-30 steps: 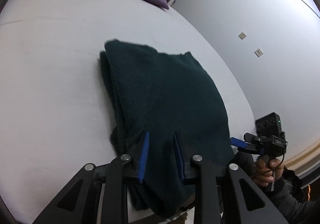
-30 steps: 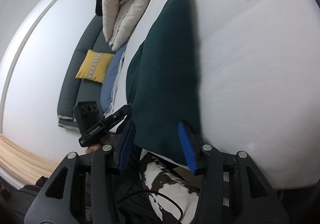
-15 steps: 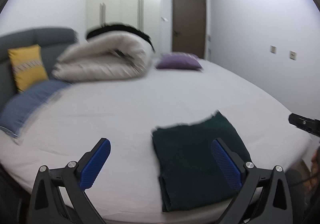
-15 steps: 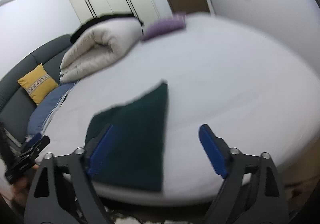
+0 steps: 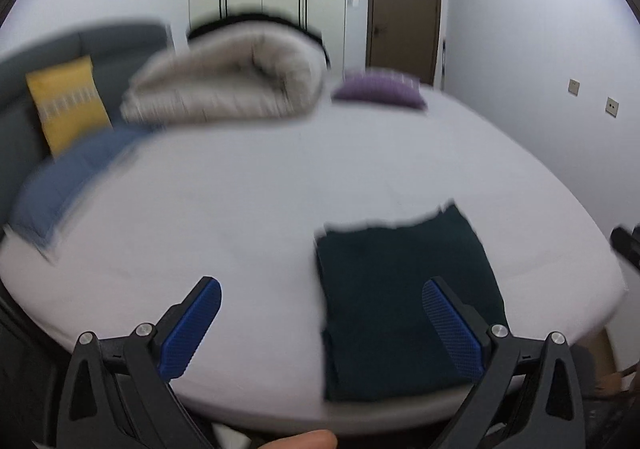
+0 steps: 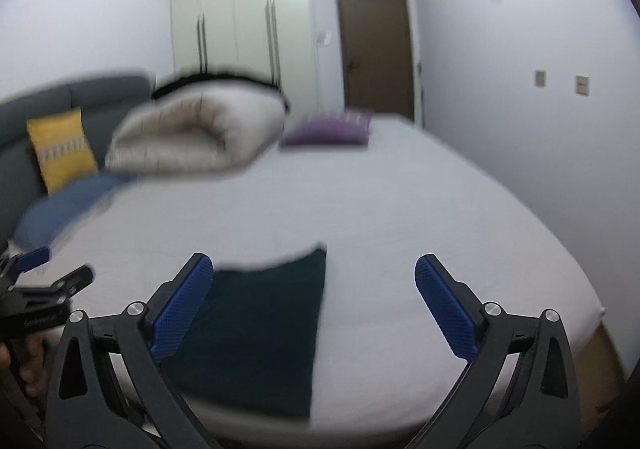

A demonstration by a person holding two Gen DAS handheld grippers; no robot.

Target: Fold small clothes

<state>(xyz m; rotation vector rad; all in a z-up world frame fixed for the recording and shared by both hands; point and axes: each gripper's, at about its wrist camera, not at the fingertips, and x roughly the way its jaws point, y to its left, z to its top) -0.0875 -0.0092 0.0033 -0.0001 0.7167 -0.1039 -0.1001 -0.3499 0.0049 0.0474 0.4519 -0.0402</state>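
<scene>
White bed (image 5: 248,209), bedroom behind. Dark green folded garment (image 5: 404,301) flat near front edge, long axis running away from edge. Left hand-held gripper (image 5: 320,325) spread wide, empty, above garment's left side; right hand-held gripper (image 6: 308,313) opening, empty, toward its right.

Your left gripper (image 5: 322,325), a black two-finger frame with blue ribbed pads (image 5: 190,333), stands spread wide with nothing between its jaws, angled down. A fingertip of your hand (image 5: 308,441) shows at the bottom edge of the left wrist view. Your right gripper (image 6: 314,309), of the same black and blue build, has its jaws opening, nothing between them. Your left hand (image 6: 24,363) grips its handle at the left edge of the right wrist view.
</scene>
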